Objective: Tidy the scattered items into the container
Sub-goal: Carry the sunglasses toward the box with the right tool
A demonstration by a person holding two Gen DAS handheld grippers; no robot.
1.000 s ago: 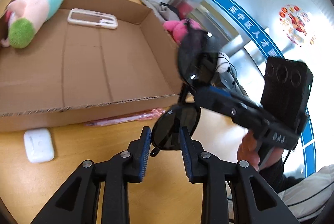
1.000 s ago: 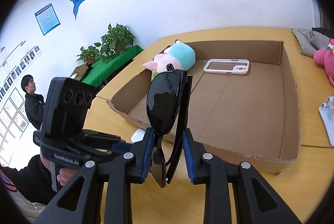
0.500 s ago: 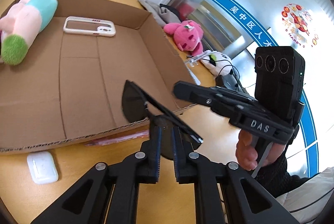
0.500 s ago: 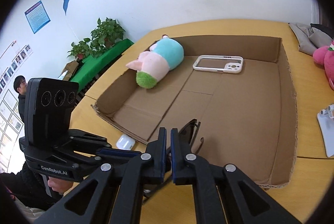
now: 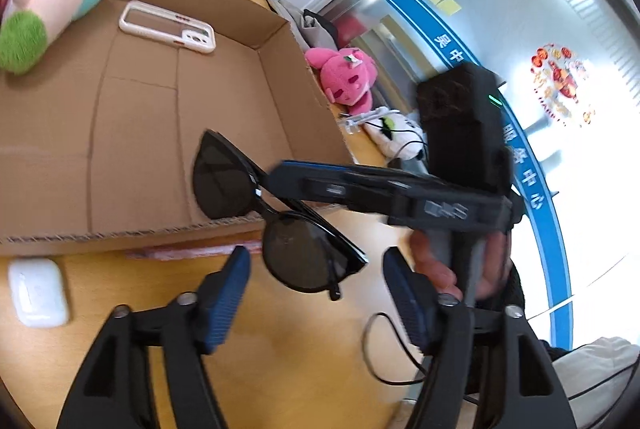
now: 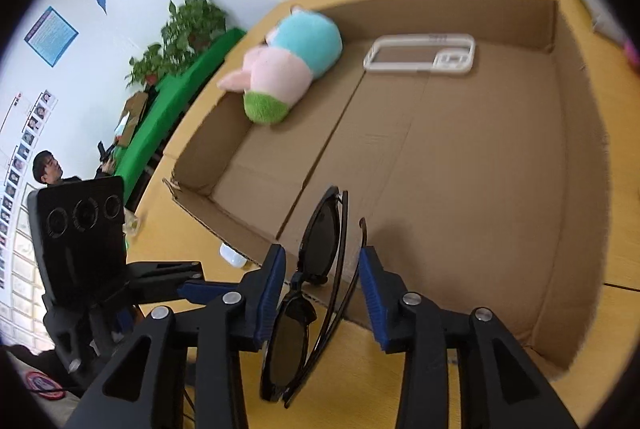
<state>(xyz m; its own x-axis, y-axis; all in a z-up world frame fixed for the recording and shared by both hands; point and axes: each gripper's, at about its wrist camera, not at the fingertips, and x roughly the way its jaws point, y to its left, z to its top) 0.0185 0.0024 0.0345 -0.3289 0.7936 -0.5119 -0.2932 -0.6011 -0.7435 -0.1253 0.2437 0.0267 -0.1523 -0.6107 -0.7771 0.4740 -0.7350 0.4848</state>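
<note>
Sunglasses (image 6: 316, 293), black and folded, are sitting right at the near edge of the cardboard box (image 6: 576, 157), half over the rim: one lens hangs above the box floor, the other lens is out over the yellow table (image 5: 280, 369). The right gripper (image 6: 322, 289) has them between its blue pads, and the jaws are opening. In the right wrist view there's a visible gap on both sides of the frame, so the pads don't look pressed on anything. Can't tell what is actually carrying the glasses at this instant; things are a bit blurry.

The left gripper (image 5: 316, 293) is spread wide and opening too, with nothing pinched. The near lens sits just beyond its fingertips, not touching either pad as far as I can see.

Inside the box, far left, a pastel plush toy (image 6: 288, 73) lies on its side, and a white phone case (image 6: 420, 55) lies flat near the far wall. Out on the table, a white earbud case (image 5: 38, 291) sits near the box's front wall on the left, with a pink wrapped thing (image 5: 188, 251) just beside that wall. Off to the right of the box there's a pink plush (image 5: 348, 79).
</note>
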